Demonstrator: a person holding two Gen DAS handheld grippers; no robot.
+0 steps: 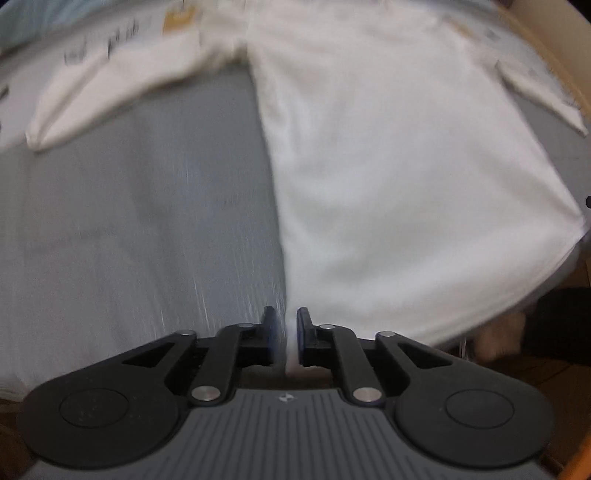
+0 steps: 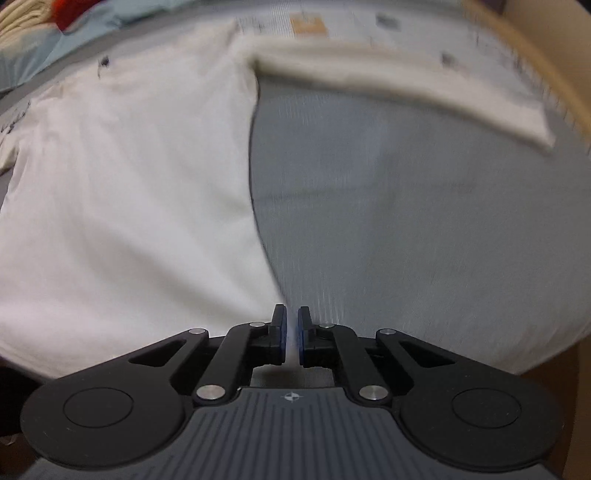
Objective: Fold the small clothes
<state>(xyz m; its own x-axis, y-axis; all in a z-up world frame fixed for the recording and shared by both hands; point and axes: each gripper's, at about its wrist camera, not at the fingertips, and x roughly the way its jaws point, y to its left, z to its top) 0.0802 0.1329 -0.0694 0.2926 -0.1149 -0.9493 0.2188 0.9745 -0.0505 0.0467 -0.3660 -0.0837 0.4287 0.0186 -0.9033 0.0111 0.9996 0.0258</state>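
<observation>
A small white long-sleeved shirt point(image 1: 388, 166) lies spread on a grey-blue surface point(image 1: 147, 221). In the left wrist view its body fills the right half and one sleeve point(image 1: 92, 96) stretches to the upper left. My left gripper point(image 1: 286, 328) is shut on the shirt's bottom left corner. In the right wrist view the shirt body point(image 2: 129, 203) fills the left half and the other sleeve point(image 2: 406, 92) runs along the top to the right. My right gripper point(image 2: 291, 328) is shut on the bottom right corner. Both views are blurred by motion.
The grey-blue surface point(image 2: 424, 221) shows bare beside the shirt. A tan rim point(image 1: 561, 66) curves along the far right. Printed paper with an orange patch point(image 2: 308, 24) lies beyond the collar. Light blue and red fabric point(image 2: 66, 18) sits at the far left.
</observation>
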